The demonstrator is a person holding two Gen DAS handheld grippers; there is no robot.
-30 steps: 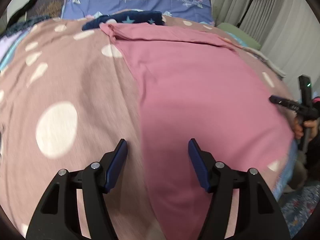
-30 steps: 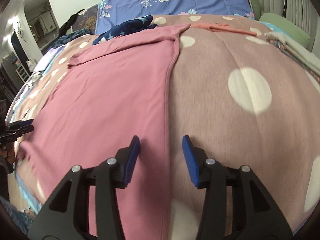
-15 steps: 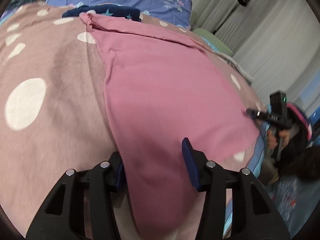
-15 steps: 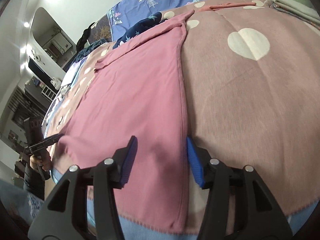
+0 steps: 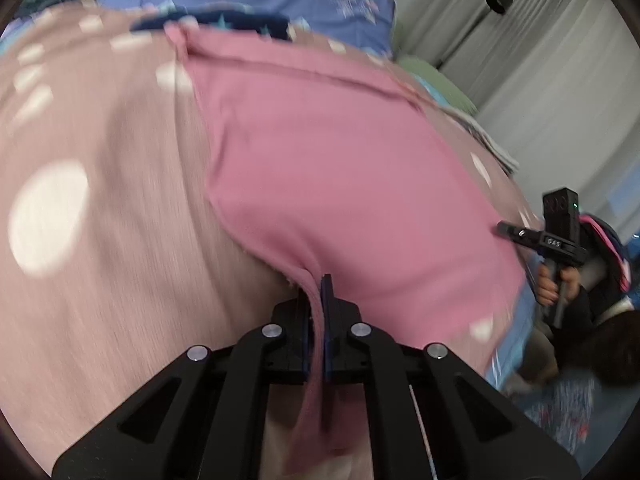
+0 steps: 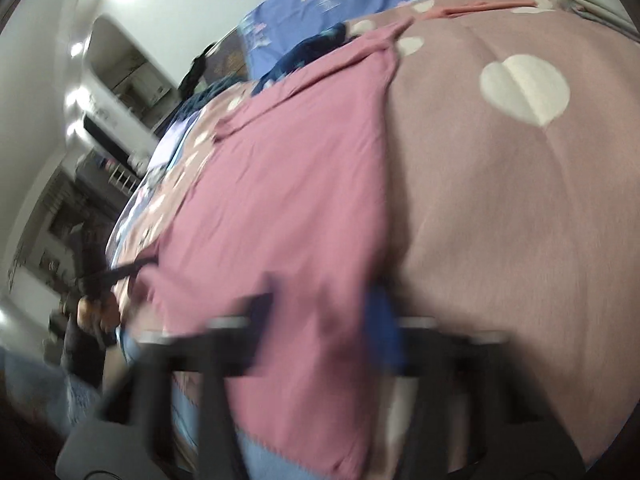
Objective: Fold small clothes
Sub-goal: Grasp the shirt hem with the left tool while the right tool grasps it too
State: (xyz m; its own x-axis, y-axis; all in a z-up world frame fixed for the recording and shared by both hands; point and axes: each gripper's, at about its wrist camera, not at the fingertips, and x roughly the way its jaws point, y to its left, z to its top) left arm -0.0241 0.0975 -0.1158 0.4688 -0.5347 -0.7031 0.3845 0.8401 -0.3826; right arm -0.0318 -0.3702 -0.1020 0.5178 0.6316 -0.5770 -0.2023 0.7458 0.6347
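Both near corners of the pink garment (image 5: 340, 184), spread on the heart-patterned blanket (image 5: 112, 208), have just been pinched as left gripper (image 5: 316, 300) and right gripper (image 6: 320, 320) fingers closed; folding can start.

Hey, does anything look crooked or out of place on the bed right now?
Nothing looks damaged. The pink garment lies mostly flat on the spotted blanket, bunched only where the left gripper pinches its near corner. The right wrist view is too blurred to judge.
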